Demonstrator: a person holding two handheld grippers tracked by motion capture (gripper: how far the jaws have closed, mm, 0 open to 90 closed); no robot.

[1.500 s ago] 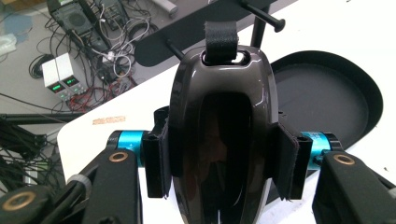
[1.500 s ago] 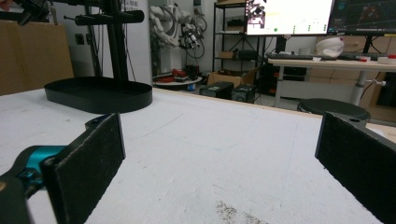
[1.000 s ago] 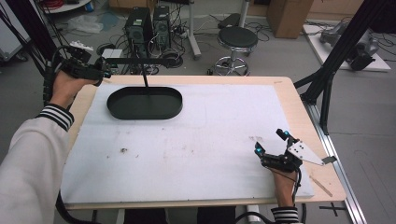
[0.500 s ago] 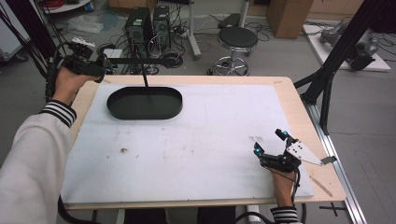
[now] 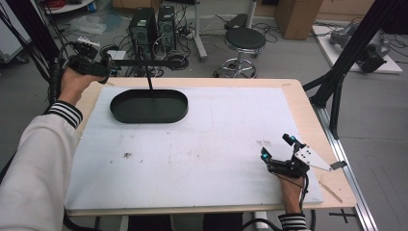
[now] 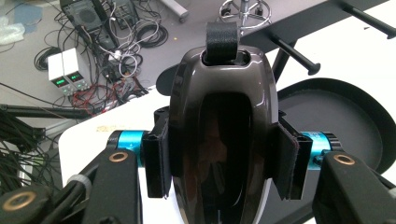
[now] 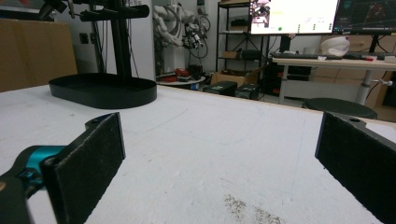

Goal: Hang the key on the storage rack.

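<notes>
The glossy dark case (image 6: 219, 135) sits clamped between the left tongs (image 6: 223, 161).

Setting: robotics or electronics lab. Beyond the far edge of the worktop (image 5: 298, 103), two desktop tower PCs (image 5: 154, 24) stand on a grey floor amid tangled cables (image 5: 185, 31), beside a round stool (image 5: 244, 41). Bench power supplies (image 6: 67, 77) with lit displays sit on the floor. Metal shelving (image 7: 233, 37), cardboard boxes (image 5: 296, 17) and wall-mounted monitors (image 7: 294, 14) fill the background.
</notes>
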